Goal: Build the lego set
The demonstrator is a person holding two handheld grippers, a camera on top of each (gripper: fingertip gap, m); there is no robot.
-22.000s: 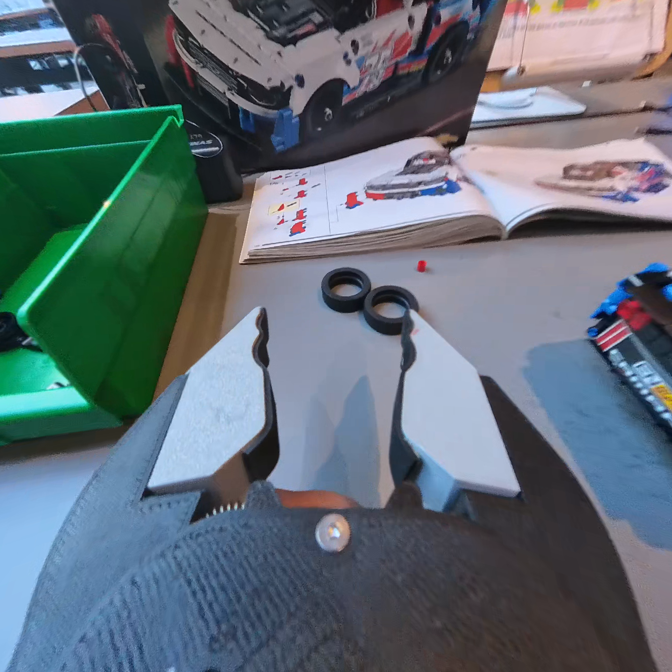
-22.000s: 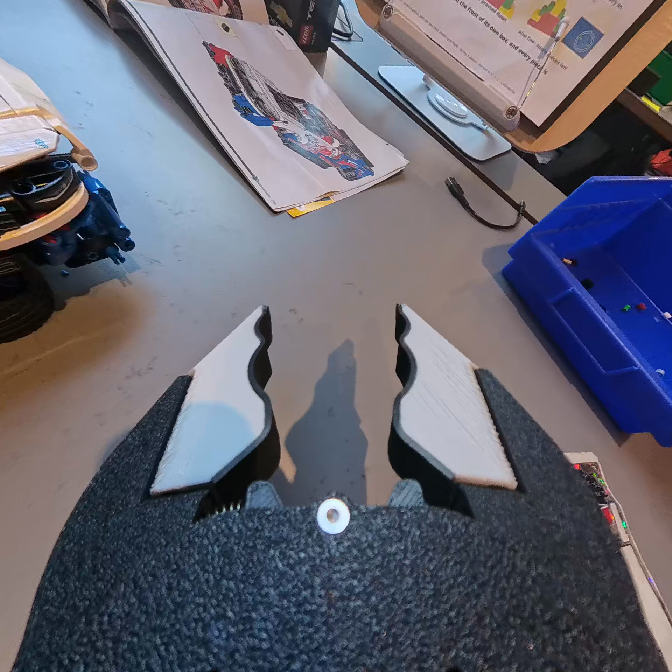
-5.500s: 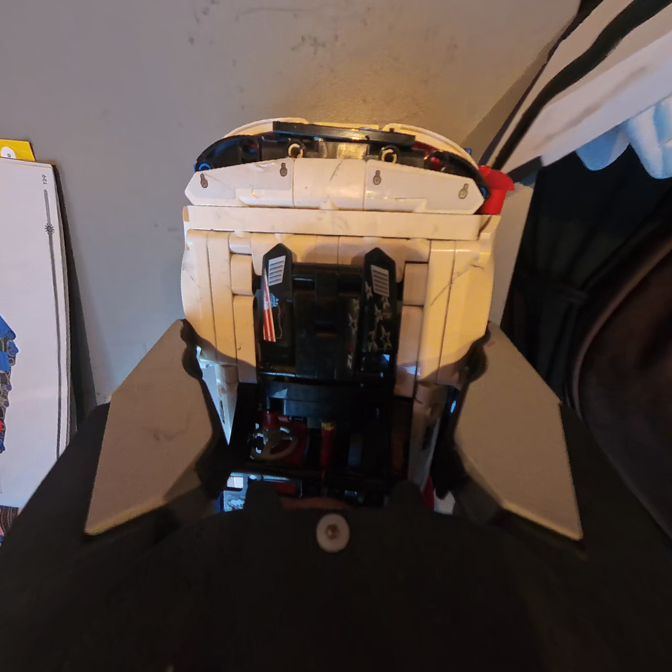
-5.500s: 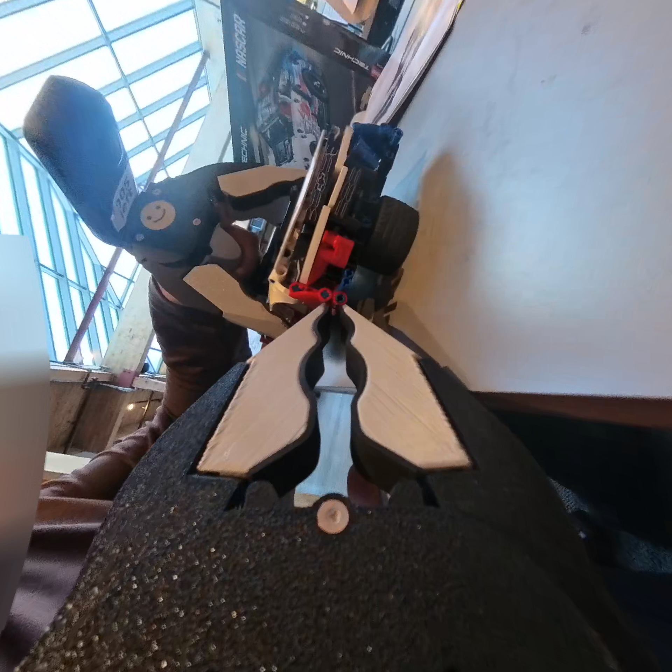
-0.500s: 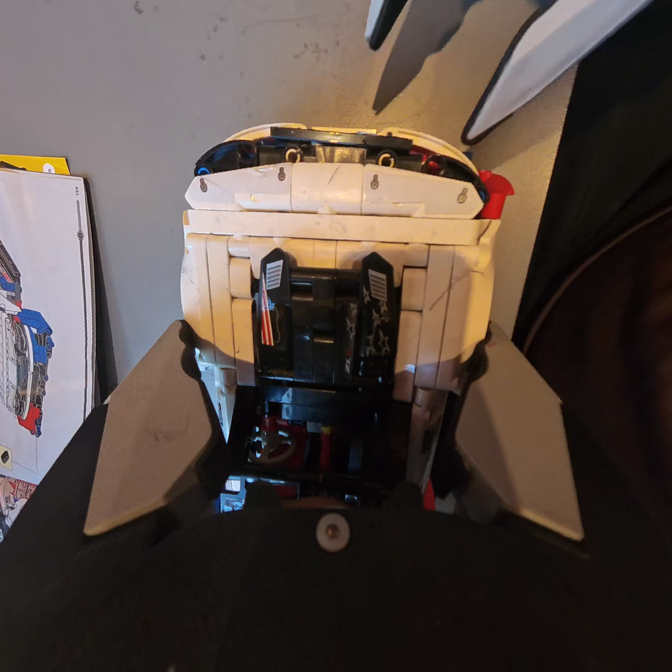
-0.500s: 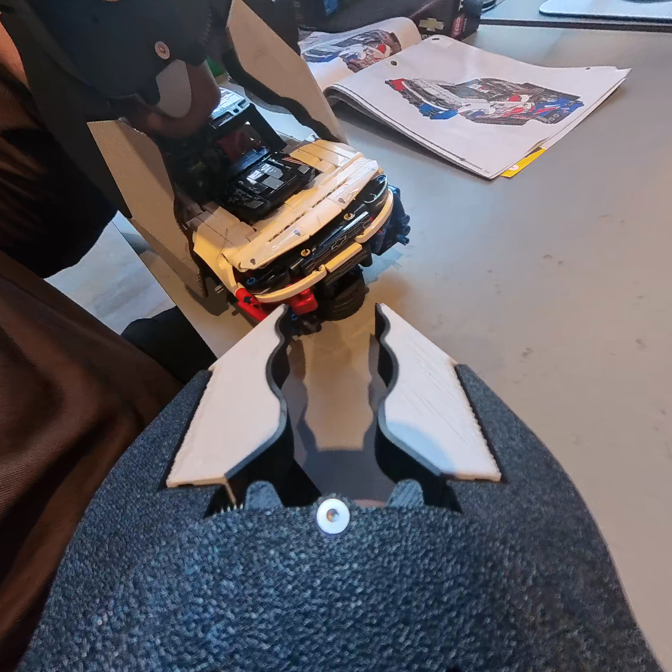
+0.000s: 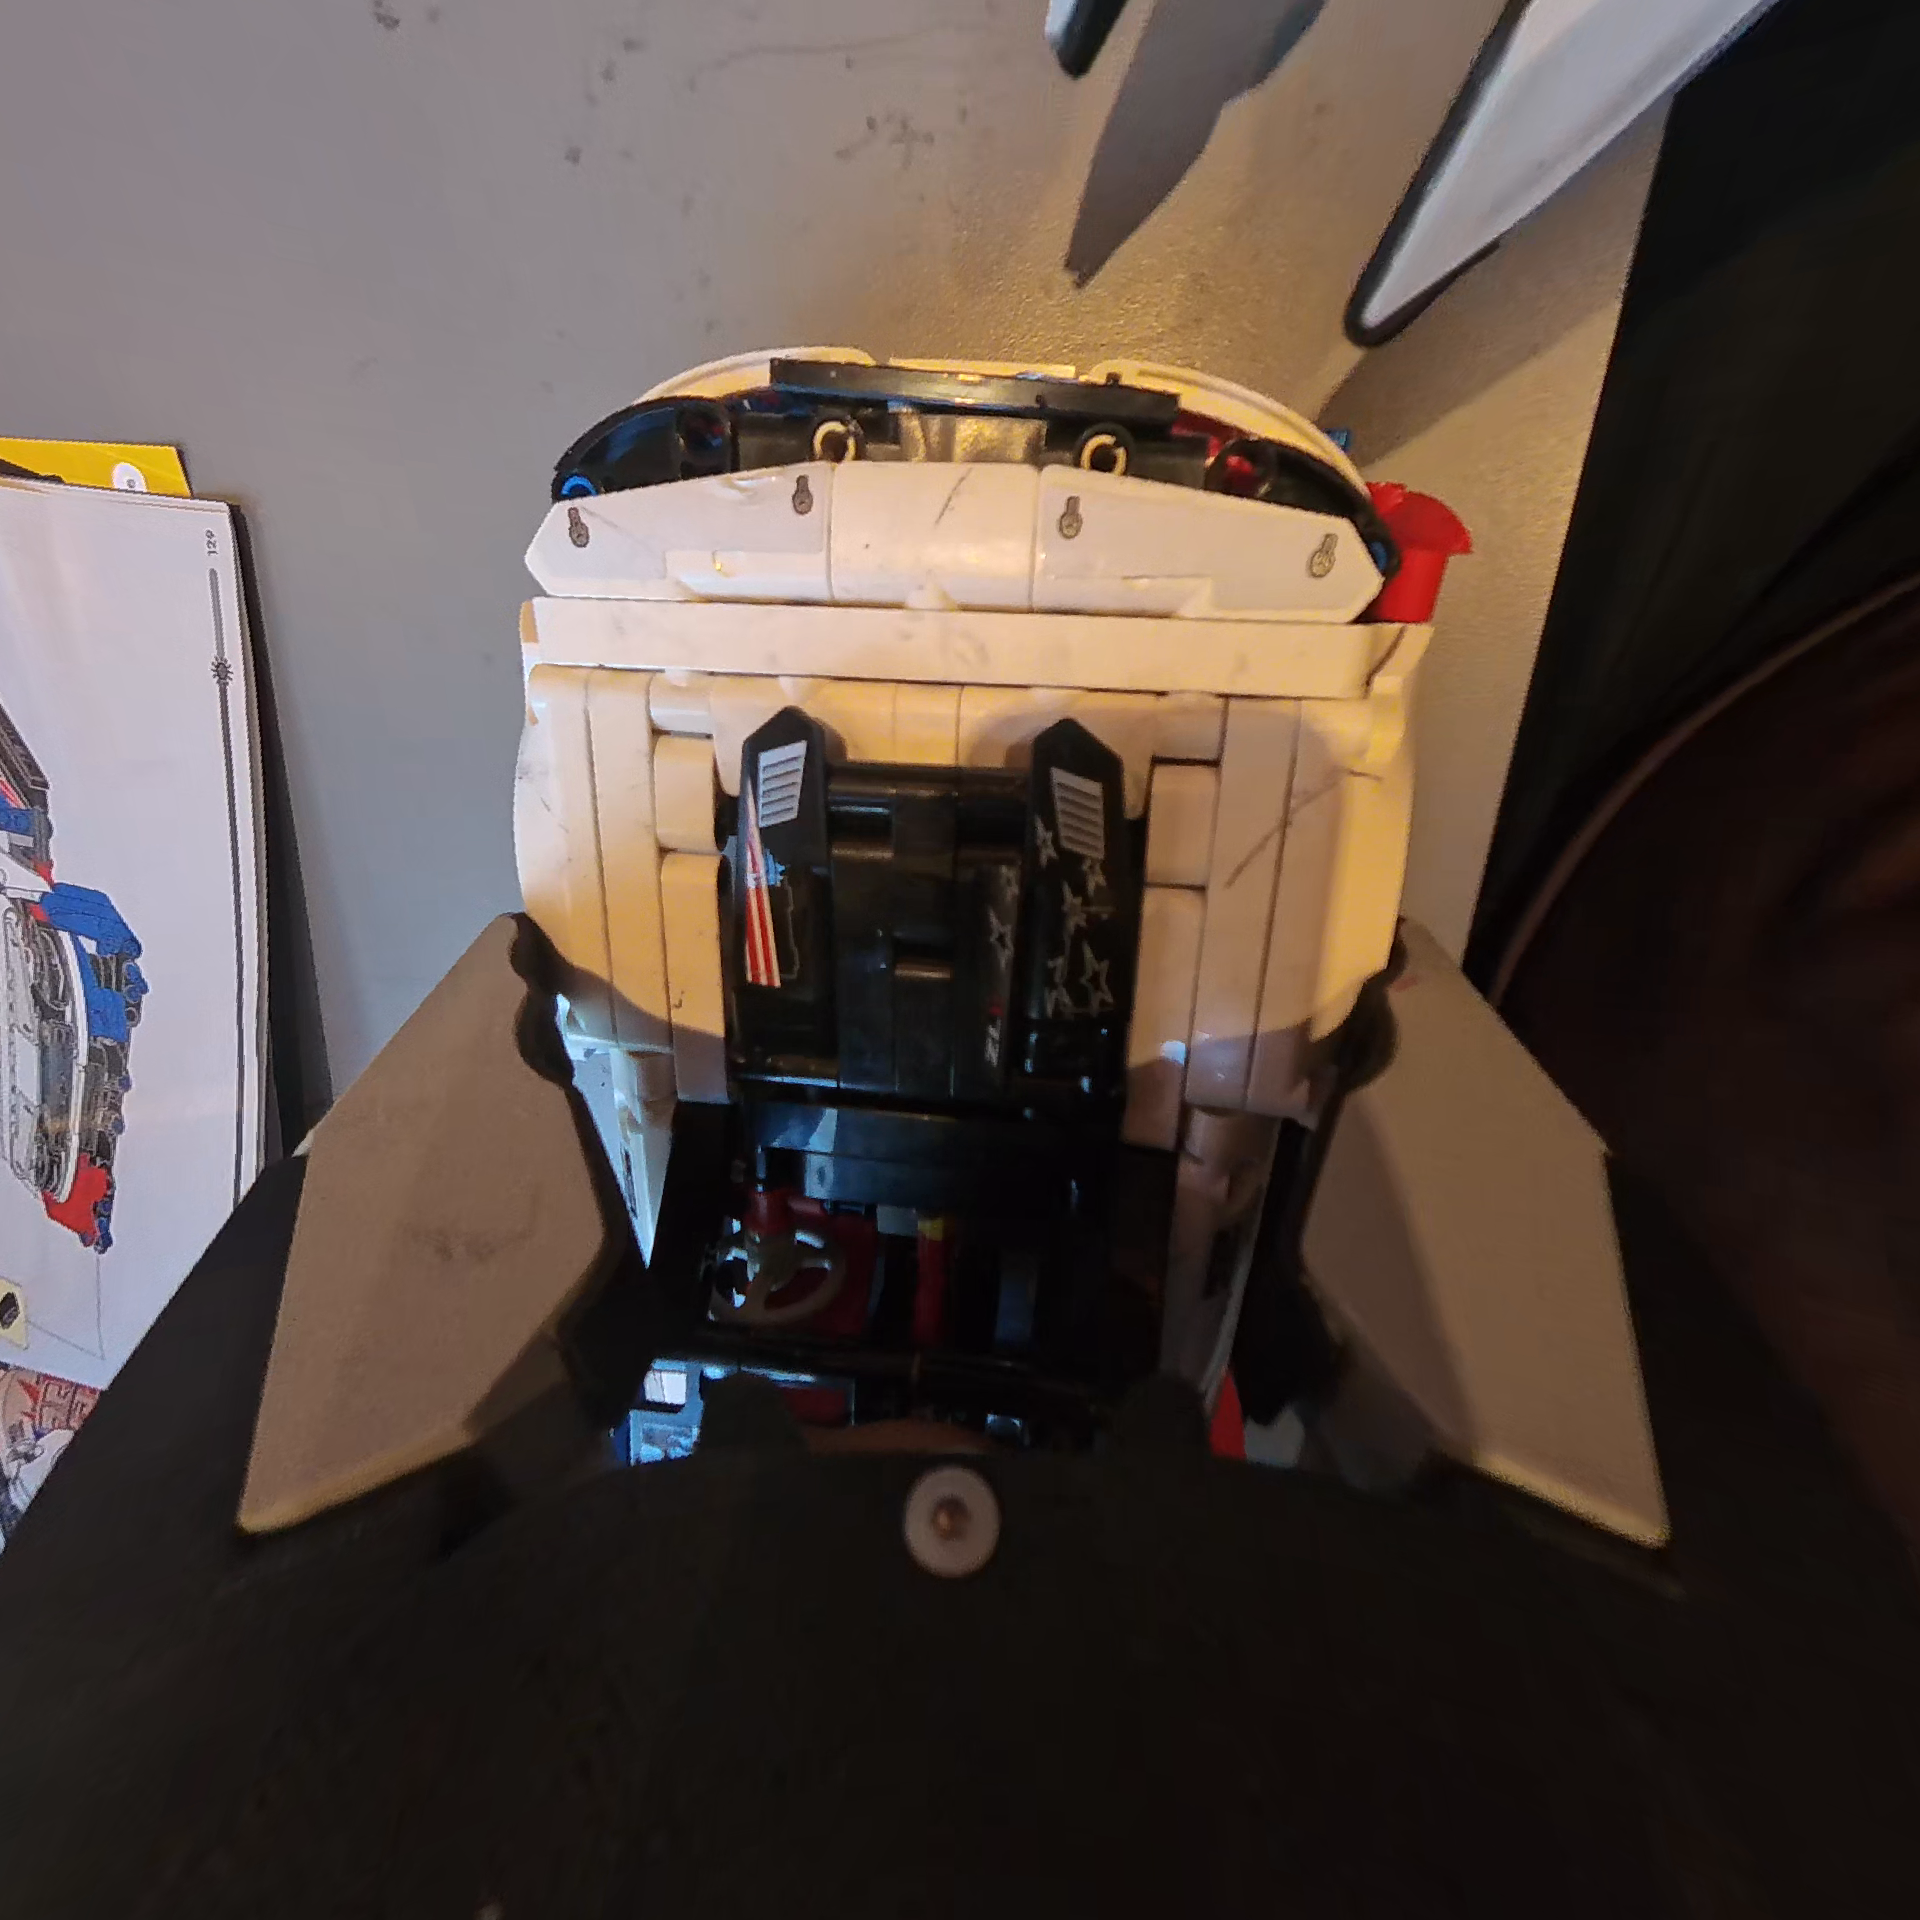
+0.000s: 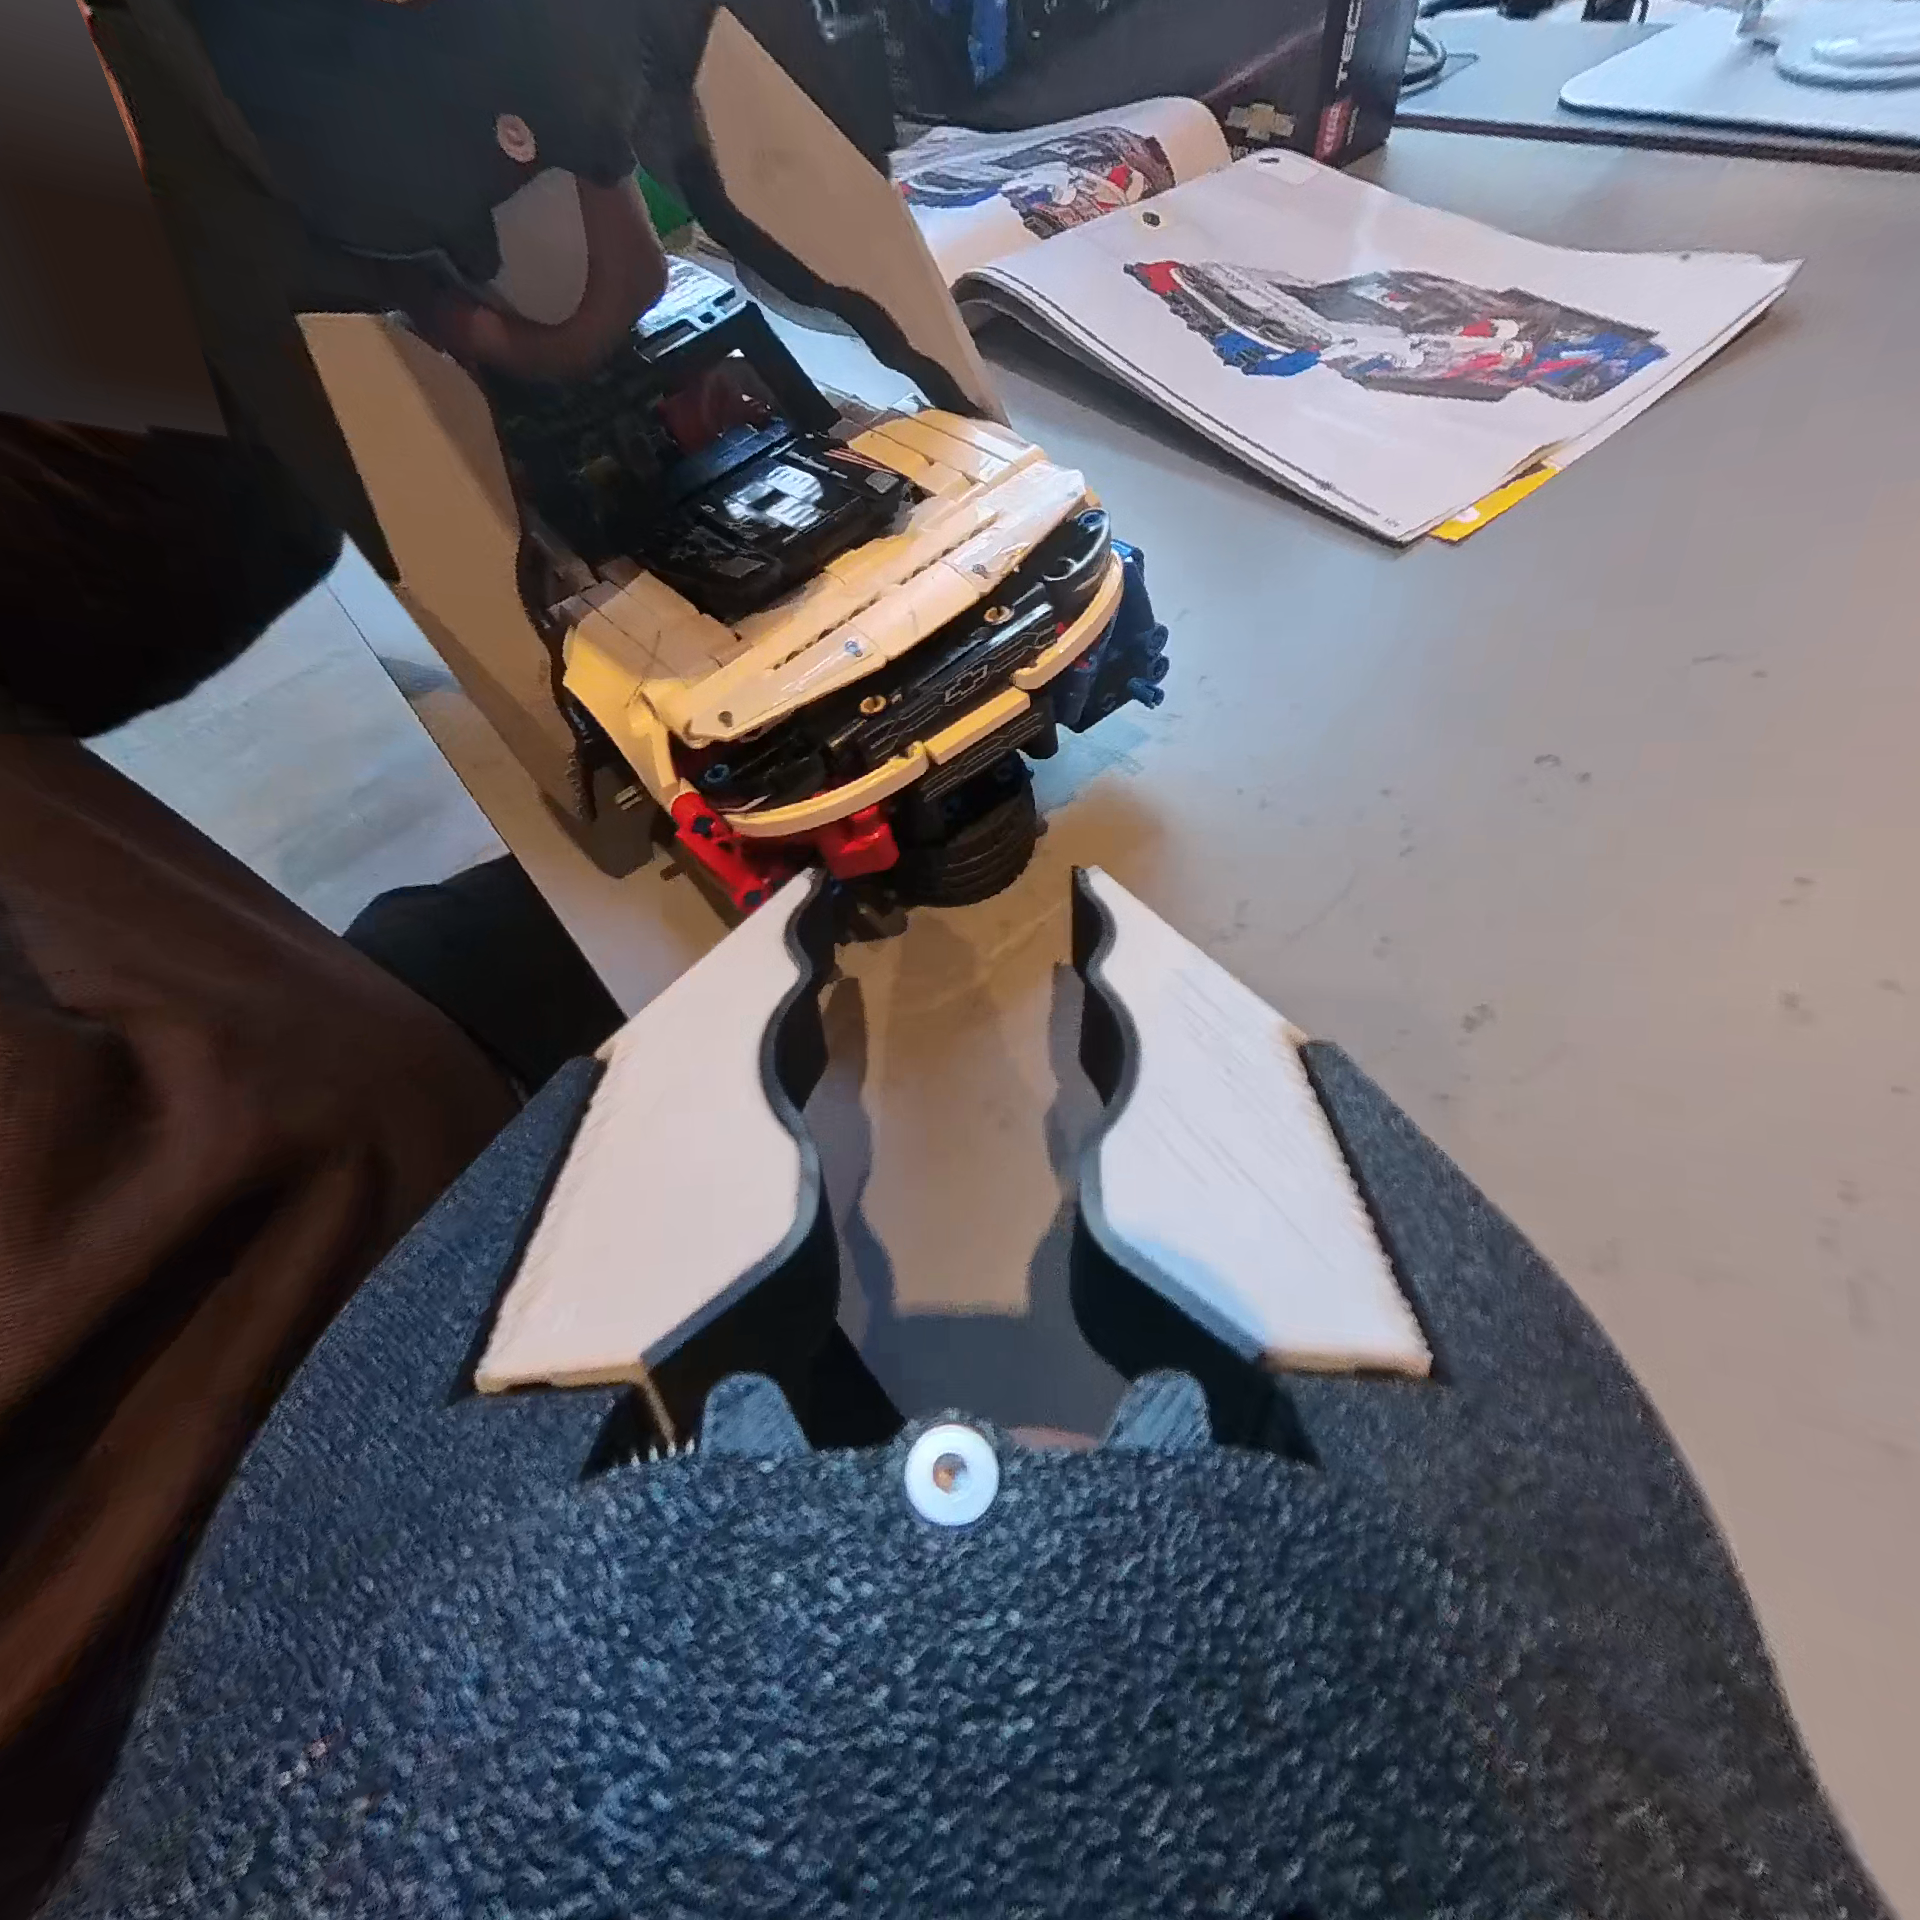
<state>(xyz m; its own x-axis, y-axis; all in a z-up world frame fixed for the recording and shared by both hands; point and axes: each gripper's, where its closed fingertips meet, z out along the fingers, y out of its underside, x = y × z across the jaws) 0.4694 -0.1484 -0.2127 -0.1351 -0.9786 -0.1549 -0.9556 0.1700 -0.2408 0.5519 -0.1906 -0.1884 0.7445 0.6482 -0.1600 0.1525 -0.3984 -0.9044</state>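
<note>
On the far left of the left wrist view lies the open instruction book (image 7: 114, 862), flat on the grey table (image 7: 364, 260), with a picture of the car on its page. Next to it, in the middle, sits the lego car (image 7: 966, 790). It is white with a black roof part, and its front end points away from the camera. The left gripper (image 7: 951, 966) has its two flat fingers pressed on the car's two sides, one finger on each side, so it is clamped on the car and holds it by the cabin. A red piece (image 7: 1418, 551) sticks out at the front right corner of the car. Past the car's nose, at the top right, the fingers (image 7: 1496, 156) of the other gripper show above the table. In the right wrist view a dark brown sleeve (image 8: 177, 1091) fills the left side. The car (image 8: 831, 644) stands near the table edge with one black tyre (image 8: 982, 842) on the table, and the left gripper's fingers (image 8: 436, 540) hug it from behind. The right gripper (image 8: 945, 894) is just in front of the car's nose. Its fingers are spread apart with only bare table between them, so it grasps nothing. Its left fingertip is right by the red bumper bits (image 8: 857, 842), but I cannot tell if they touch. Farther right the book (image 8: 1382, 332) lies open on the table (image 8: 1558, 935).
</note>
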